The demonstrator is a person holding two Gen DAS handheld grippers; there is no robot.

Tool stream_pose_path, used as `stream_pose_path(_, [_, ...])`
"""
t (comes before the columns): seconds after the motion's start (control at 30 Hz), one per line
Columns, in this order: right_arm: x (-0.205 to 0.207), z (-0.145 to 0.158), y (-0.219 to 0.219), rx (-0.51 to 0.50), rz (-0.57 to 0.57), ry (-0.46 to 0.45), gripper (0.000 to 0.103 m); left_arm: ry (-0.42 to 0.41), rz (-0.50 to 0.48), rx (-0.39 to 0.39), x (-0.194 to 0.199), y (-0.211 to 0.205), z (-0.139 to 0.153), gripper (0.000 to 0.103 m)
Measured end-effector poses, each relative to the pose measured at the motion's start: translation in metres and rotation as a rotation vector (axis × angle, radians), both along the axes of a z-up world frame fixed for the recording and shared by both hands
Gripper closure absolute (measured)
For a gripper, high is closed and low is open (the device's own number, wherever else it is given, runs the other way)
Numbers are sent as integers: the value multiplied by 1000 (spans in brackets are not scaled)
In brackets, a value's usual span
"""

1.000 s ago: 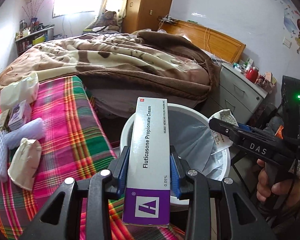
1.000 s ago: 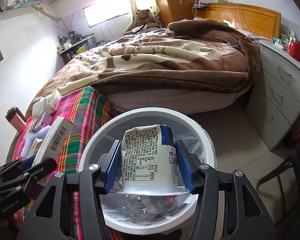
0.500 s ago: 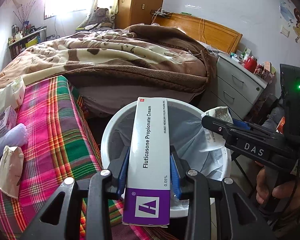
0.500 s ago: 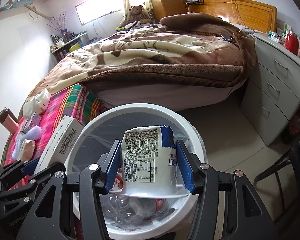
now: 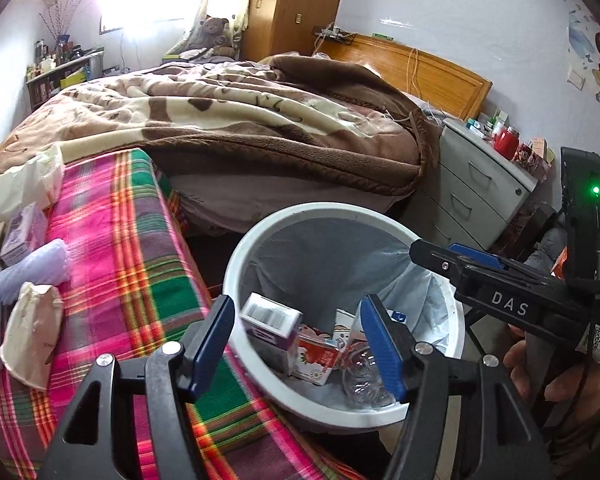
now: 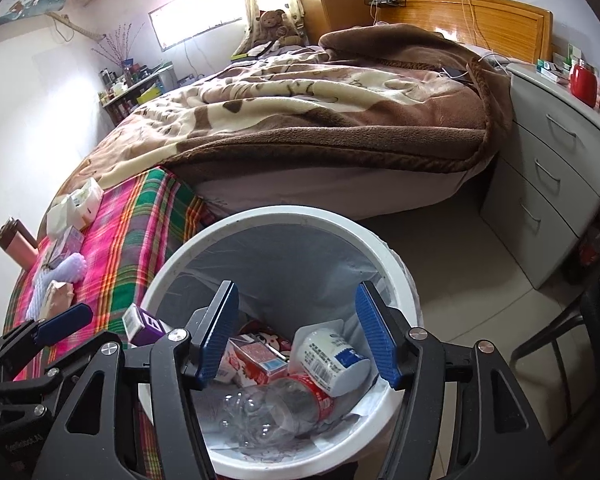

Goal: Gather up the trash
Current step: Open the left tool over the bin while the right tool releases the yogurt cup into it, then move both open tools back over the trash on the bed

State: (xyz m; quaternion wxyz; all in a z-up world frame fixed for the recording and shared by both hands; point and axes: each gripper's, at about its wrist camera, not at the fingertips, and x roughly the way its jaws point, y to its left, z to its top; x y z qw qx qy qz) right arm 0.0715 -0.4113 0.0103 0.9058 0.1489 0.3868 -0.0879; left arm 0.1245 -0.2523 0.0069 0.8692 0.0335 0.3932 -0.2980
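- Left wrist view looks down past the left gripper [image 5: 302,344] into a white trash bin [image 5: 312,216] lined with a pale plastic bag; the jaws have just been opening and now stand wide apart with nothing between the blue pads.
- Inside the bin, the white-and-purple cream box [image 5: 270,322] lies tilted against the near-left wall, next to a red-and-white strawberry carton [image 5: 314,354] and a clear plastic bottle [image 5: 364,376].
- Right wrist view shows the right gripper [image 6: 298,330] above the same bin [image 6: 392,256]; its jaws have also just been opening and are spread, empty.
- Below those pads, the white yogurt cup [image 6: 332,354] lies on its side on top of the clear bottle [image 6: 276,404], beside the red carton [image 6: 256,360]; the cream box [image 6: 144,324] leans at the bin's left wall.
- Seen from the left camera, the right gripper [image 5: 432,254] reaches over the bin's right rim, held by a person's hand [image 5: 540,372].
- Left of the bin is a surface covered with a pink, green and red plaid cloth [image 5: 112,264]; on it lie a crumpled beige paper wrapper [image 5: 32,332], a white foam net sleeve [image 5: 24,268], a small purple box [image 5: 18,234] and a pale plastic bag [image 5: 24,184].
- Behind the bin stands a bed with a brown and cream blanket [image 5: 240,116], and a grey drawer cabinet [image 5: 476,184] to its right.
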Motion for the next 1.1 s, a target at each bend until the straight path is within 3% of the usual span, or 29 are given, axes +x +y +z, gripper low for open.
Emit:
stream_pose_path(0.67, [9,14,61,12,99,-66,30,-74,156,-9,3,87,16,30])
stream_pose_path(1.1, [27,8,114,38,170,-77,26,-60,311,-22,21,164,8,29])
